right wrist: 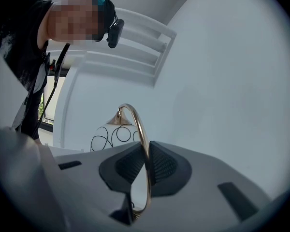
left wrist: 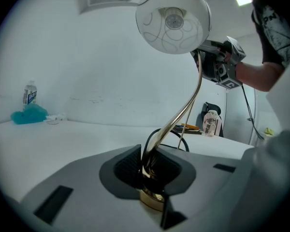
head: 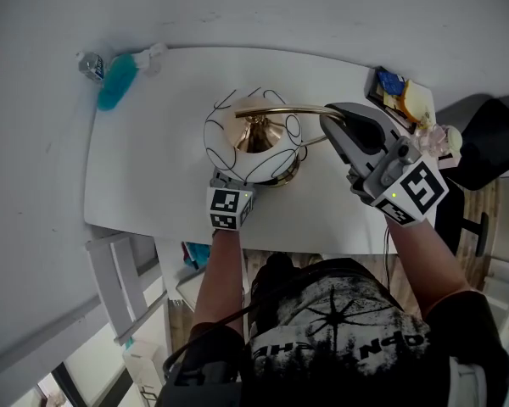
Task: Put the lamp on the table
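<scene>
The lamp [head: 254, 142] stands low over the white worktop [head: 144, 176]. The left gripper [left wrist: 150, 166] has its jaws clamped on the stem by the base, and the right gripper [right wrist: 146, 164] has its jaws closed on the curved arm. Set-down looks near; releasing calls for a settled base.

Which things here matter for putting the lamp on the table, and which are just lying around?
For the job: lamp, table, left tool, right tool, both shut on the lamp.
Lying about: teal cloth, bottle, clutter at the table's far right corner.
</scene>
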`<state>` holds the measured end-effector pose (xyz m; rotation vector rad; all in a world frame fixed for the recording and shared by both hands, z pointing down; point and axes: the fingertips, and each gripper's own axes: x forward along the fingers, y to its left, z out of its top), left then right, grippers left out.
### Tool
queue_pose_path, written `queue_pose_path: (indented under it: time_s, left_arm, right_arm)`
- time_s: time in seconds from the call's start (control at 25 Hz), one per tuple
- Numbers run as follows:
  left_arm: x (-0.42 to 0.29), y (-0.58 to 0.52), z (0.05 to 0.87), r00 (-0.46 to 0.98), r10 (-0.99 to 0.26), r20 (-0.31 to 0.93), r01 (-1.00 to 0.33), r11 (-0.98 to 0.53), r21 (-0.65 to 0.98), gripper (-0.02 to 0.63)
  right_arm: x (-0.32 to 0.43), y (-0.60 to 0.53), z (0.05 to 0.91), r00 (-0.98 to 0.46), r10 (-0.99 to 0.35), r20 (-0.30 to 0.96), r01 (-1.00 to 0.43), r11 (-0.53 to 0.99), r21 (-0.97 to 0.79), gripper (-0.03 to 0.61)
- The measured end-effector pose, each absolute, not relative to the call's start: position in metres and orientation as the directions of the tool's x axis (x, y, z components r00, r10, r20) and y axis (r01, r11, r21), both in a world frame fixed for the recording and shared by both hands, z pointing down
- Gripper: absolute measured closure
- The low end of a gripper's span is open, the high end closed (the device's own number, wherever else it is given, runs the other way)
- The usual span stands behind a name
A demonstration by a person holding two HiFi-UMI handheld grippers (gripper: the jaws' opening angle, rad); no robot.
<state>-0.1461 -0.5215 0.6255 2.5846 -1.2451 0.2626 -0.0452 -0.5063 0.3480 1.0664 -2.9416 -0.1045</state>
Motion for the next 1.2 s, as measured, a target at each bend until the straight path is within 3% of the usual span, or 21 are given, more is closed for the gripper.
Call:
queue_pose_path:
  time_s: [0.16, 0.4, 0.72, 1.2]
  left_arm:
    - [-0.157, -0.513, 0.626, 0.590, -0.759, 0.274, -0.807, -0.563, 0.177, 0.519]
    - [-0.174, -0.492, 0.615, 0.565, -0.778, 0.273, -0.825, -0.537, 0.177, 0.517]
    - [-0.198, -0.455, 0.593, 0.588, -0.766, 0.261, -0.804, -0.517, 0.293, 0.597]
    - [-0.202, -0.419, 0.501, 0.645, -0.741, 0.190, -0.758, -0.588, 0.282, 0.600]
  right_arm:
    - [-0.045, -0.507, 0.349, -0.764, -0.645, -0.013, -0.644, 0.762, 0.062, 0.545]
    - [-0.044, -0.507, 0.350, -0.756, -0.655, -0.005, -0.654, 0.755, 0.034, 0.545]
    - [-0.040, -0.506, 0.351, -0.741, -0.671, -0.019, -0.671, 0.741, 0.019, 0.545]
    - [-0.041, -0.509, 0.354, -0.716, -0.697, 0.018, -0.697, 0.717, 0.026, 0.545]
